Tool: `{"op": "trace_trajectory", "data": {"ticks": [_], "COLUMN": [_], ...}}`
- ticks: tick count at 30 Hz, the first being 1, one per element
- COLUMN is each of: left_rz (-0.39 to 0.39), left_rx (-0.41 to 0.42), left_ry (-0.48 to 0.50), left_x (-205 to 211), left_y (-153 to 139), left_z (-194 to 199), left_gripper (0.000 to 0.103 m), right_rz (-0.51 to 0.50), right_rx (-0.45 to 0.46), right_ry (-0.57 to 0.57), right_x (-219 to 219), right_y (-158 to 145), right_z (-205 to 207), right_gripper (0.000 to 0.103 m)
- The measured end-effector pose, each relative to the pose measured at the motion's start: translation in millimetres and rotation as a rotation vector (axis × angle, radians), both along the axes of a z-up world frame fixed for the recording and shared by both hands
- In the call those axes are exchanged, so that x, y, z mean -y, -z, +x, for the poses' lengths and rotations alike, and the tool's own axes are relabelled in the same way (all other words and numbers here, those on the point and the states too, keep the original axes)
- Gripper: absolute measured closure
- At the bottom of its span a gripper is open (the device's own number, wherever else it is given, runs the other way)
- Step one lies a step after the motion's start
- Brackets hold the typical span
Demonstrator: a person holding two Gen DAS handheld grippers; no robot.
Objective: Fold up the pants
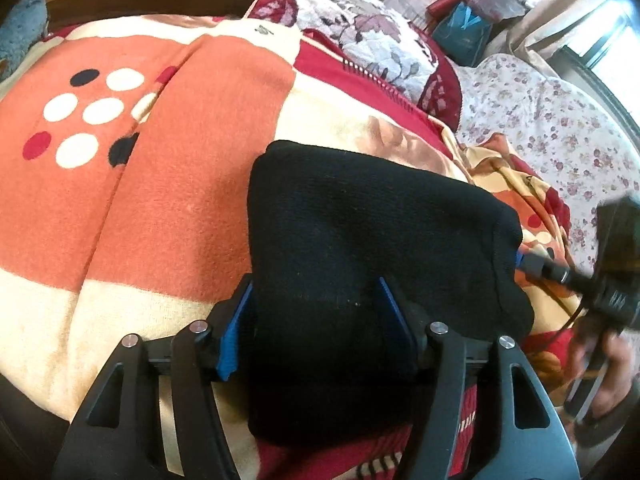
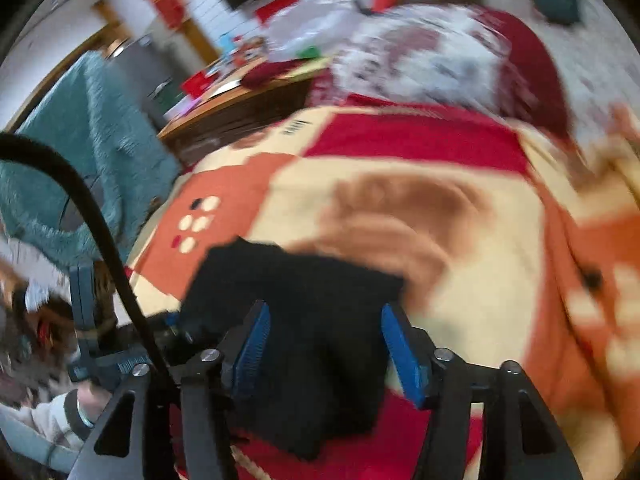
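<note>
Across the bed, a patterned blanket in orange, cream and red is lying under everything, with a floral quilt bunched beyond it. On the blanket, the black pants are sitting folded into a thick bundle. The left gripper is standing spread, its blue pads flanking the bundle's near end. The right gripper, blurred, is gaping wide above the pants.
</note>
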State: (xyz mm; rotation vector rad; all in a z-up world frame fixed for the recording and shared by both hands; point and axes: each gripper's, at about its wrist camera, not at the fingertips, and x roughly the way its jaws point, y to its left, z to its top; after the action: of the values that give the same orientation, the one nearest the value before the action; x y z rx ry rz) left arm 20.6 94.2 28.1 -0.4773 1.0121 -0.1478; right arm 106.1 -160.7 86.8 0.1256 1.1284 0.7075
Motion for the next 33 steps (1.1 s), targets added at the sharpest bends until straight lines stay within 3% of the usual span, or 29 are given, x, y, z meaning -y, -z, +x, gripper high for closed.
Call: {"op": "trace_trajectory", "data": {"ticks": [3, 6, 9, 13, 15, 19, 21, 25, 29, 33], "left_rz": [0.025, 0.047, 0.043, 0.050, 0.062, 0.122, 0.151, 0.111, 0.095, 0.100], "left_rx": [-0.014, -0.022, -0.028, -0.021, -0.019, 0.027, 0.049, 0.081, 0.100, 0.093], "left_ry": [0.014, 0.017, 0.016, 0.012, 0.023, 0.052, 0.072, 0.079, 0.092, 0.107], "left_x": [6, 10, 9, 11, 12, 22, 27, 24, 29, 40], "left_y": [-1, -1, 0, 0, -1, -14, -23, -43, -60, -58], "left_z": [1, 3, 5, 6, 6, 2, 2, 16, 51, 87], "left_gripper": [0.033, 0.032, 0.031, 0.031, 0.035, 0.050, 0.053, 0.054, 0.054, 0.054], "right_rz": [0.045, 0.215, 0.231, 0.253, 0.252, 0.206, 0.211, 0.256, 0.269, 0.268], "right_rx": [-0.089, -0.193, -0.242, -0.213, -0.192, -0.104, -0.093, -0.056, -0.018, 0.004], "right_ry": [0.018, 0.006, -0.005, -0.029, -0.051, -0.057, -0.054, -0.034, -0.006, 0.037], "right_x": [11, 8, -3, -14, -21, -25, -23, -14, -6, 2], "right_y": [27, 51, 68, 67, 65, 52, 46, 26, 9, 3], "right_z": [-5, -2, 1, -1, -7, -17, -18, -13, 6, 33], "right_gripper": [0.038, 0.035, 0.028, 0.027, 0.047, 0.057, 0.059, 0.060, 0.060, 0.060]}}
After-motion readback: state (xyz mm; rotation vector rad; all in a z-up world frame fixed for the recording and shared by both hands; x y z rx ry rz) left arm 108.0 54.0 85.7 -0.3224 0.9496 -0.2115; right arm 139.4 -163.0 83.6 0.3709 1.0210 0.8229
